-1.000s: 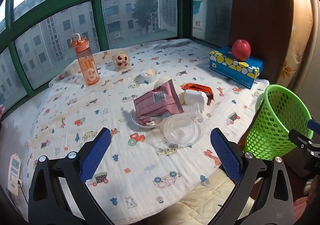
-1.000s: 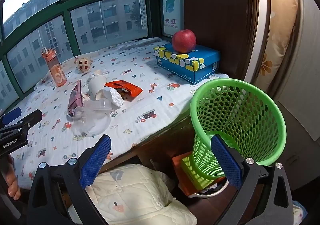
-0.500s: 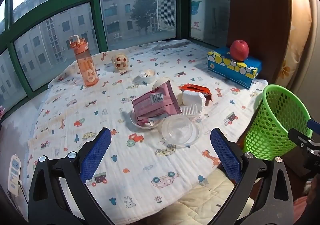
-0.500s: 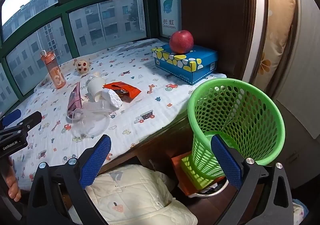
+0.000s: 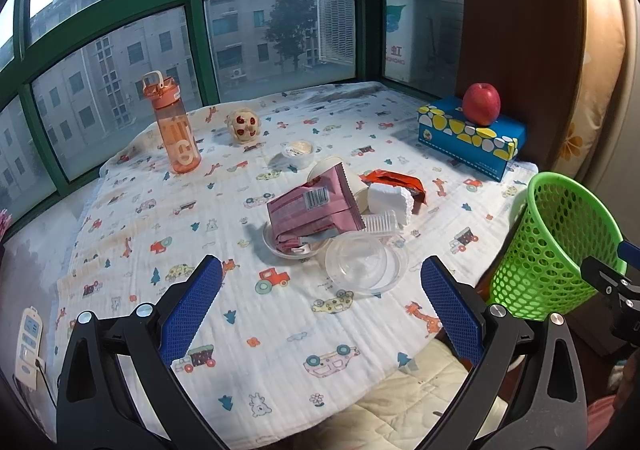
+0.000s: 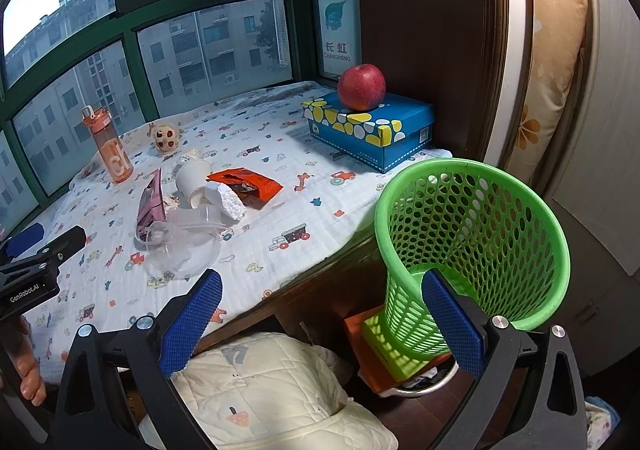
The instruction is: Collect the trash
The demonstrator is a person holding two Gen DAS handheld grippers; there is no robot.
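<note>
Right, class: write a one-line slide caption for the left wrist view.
Open left hand-held gripper faces a trash pile on the patterned cloth, green basket at the right.

Cartoon-print sheet [image 5: 280, 330] under trash pile [image 5: 340, 209]

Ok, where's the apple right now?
The apple sits on top of the blue tissue box at the far right of the table, beside the wooden panel, beyond the green basket in the right wrist view.
</note>
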